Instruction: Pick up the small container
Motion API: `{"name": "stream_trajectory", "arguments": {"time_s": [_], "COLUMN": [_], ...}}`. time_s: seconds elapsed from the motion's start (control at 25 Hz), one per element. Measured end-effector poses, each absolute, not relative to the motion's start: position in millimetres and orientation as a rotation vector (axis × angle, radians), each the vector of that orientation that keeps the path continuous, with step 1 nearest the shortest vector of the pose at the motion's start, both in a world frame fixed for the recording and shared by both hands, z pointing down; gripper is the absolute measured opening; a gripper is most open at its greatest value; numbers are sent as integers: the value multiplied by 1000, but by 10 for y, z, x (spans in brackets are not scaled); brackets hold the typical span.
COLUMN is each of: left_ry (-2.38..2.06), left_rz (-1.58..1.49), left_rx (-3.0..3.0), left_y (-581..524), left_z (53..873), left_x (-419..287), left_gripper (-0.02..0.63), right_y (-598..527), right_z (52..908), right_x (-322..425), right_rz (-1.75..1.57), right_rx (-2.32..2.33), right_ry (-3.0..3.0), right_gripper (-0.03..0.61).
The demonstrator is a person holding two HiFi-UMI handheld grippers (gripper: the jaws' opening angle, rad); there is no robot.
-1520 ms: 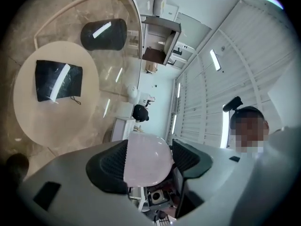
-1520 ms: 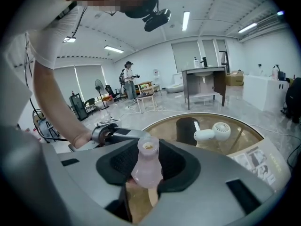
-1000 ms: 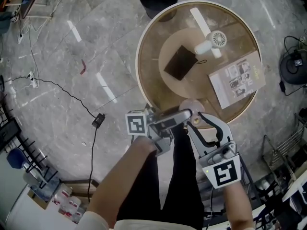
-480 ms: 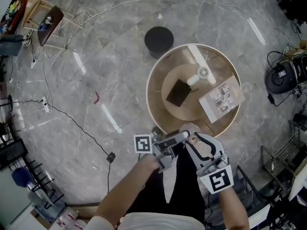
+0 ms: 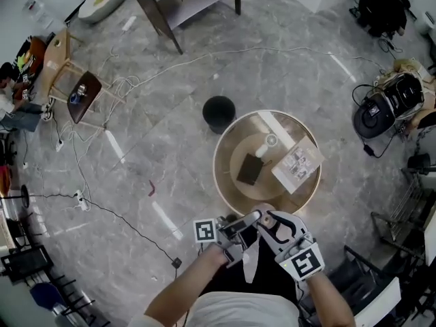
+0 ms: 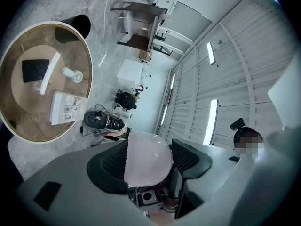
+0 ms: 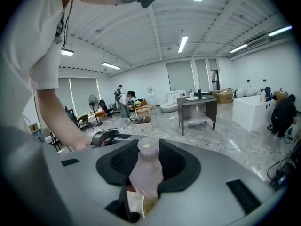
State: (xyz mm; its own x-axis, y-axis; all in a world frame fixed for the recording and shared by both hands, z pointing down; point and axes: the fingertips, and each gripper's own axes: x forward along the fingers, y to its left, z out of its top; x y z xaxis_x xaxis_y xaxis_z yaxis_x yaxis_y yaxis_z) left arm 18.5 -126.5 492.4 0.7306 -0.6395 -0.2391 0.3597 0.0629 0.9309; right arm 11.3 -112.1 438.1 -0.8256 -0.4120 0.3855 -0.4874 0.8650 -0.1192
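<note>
While left gripper [image 6: 148,159] and right gripper [image 7: 145,158] clamp the small container [image 7: 146,175], marble floor [image 5: 157,135] surrounds the table [image 5: 231,182].

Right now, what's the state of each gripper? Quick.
left gripper: jaws closed on the small container, across its wide rounded end.
right gripper: jaws closed on the same container, near its neck.

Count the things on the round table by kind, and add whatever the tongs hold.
Black flat pad: 1
White handheld fan: 1
Printed booklet: 1
Pale pink container, gripped by left tongs and right tongs: 1
Total: 4
</note>
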Motion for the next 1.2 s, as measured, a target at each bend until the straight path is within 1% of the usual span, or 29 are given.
{"name": "stream_trajectory", "arguments": {"time_s": [0.4, 0.56, 0.88, 1.2], "left_ry": [-202, -187, -149, -171], "left_rz": [-710, -677, -658, -688], "left_rx": [1323, 1346, 1390, 1382], "left_y": [-1032, -845, -397, 159], "left_z": [3919, 3561, 2948, 2615], "left_x": [130, 175, 432, 772], "left_gripper": [296, 296, 296, 296], "right_y": [-889, -692, -234, 331], "right_z": [3387, 3057, 2429, 2078], "right_x": [57, 115, 375, 710], "right_rz": [346, 311, 235, 192], "right_rx": [816, 848, 898, 863], "right_ry": [-2686, -2703, -2711, -2770], "right_gripper": [149, 149, 149, 150]}}
